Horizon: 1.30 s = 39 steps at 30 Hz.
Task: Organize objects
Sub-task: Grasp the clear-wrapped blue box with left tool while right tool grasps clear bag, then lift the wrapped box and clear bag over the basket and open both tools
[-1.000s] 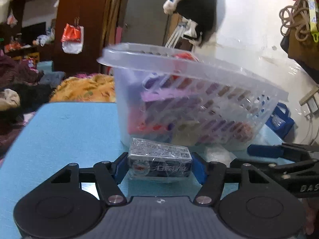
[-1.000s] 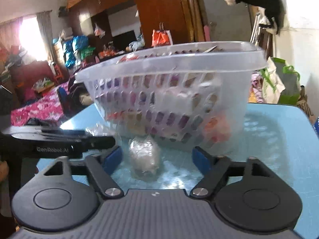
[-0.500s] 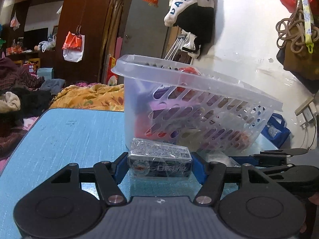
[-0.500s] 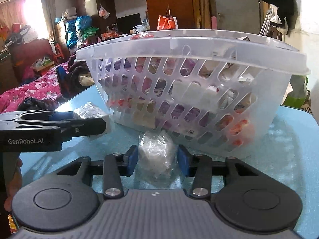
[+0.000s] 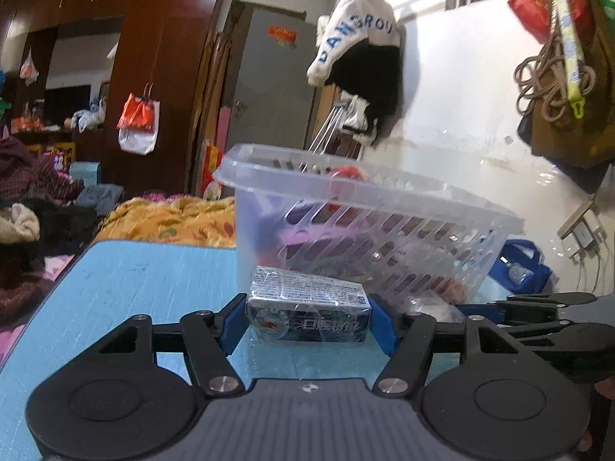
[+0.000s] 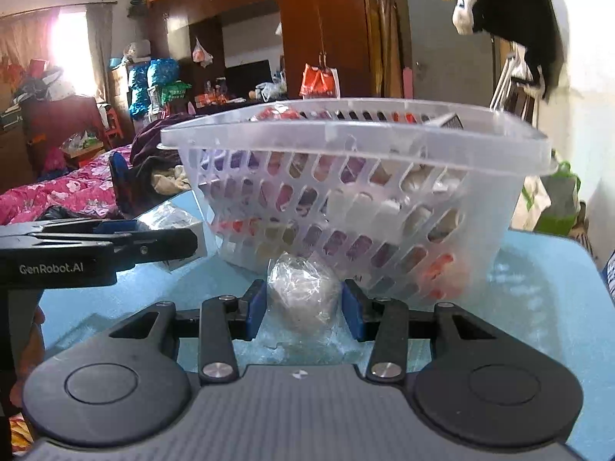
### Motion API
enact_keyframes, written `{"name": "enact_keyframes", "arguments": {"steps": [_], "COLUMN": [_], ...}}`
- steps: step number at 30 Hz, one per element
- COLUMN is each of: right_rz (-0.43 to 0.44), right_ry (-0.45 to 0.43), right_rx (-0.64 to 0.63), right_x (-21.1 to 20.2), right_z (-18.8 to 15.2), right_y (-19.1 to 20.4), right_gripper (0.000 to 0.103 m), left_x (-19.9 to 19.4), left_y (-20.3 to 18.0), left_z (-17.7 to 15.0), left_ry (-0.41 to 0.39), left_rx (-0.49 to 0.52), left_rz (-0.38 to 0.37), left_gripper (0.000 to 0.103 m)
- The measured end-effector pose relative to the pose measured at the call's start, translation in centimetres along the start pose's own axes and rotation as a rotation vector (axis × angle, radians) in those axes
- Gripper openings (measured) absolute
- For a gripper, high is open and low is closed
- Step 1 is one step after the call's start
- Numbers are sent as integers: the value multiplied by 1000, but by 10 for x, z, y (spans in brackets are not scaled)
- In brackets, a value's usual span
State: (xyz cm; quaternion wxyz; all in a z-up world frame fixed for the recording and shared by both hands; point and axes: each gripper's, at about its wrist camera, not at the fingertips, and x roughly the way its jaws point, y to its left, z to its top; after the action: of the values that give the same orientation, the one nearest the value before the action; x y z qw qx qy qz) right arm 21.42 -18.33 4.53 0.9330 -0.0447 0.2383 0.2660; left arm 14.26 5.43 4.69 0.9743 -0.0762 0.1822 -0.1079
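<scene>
1. The table (image 5: pixel 127 292) is blue and holds one big thing, a clear slotted basket (image 5: pixel 369 238), which stands toward its far side.
2. The basket already has plenty inside: purple, red, orange and white shapes show through the slots and a few tops reach the rim. So most of the sorting looks done.
3. Two items remain outside it, both on the table just in front of its near wall, and each is in a grip.
4. The box (image 5: pixel 307 307), wrapped in film, sits between the blue pads of the left gripper (image 5: pixel 308 319), which pinch it at both ends. It lies just beside the basket's lower wall.
5. The bag (image 6: pixel 301 292), a small crinkled clear one with something pale inside, is pinched by the right gripper (image 6: pixel 303 303), its pads pressing both sides.
6. Neither item looks lifted clear of the table yet. What is left, I judge, is raising each over the rim and dropping it in.
</scene>
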Motion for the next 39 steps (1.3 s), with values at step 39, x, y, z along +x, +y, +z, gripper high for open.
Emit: {"name": "enact_keyframes", "arguments": {"steps": [39], "right_rz": [-6], "right_ry": [-223], "right_rx": [-52], "right_x": [-59], "right_z": [50], "right_y": [24], "right_gripper": [46], "left_x": [-59], "left_y": [-25], "left_z": [56], "left_ry": [-337], "left_rx": [116], "left_rz": [-19], "left_gripper": [68]}}
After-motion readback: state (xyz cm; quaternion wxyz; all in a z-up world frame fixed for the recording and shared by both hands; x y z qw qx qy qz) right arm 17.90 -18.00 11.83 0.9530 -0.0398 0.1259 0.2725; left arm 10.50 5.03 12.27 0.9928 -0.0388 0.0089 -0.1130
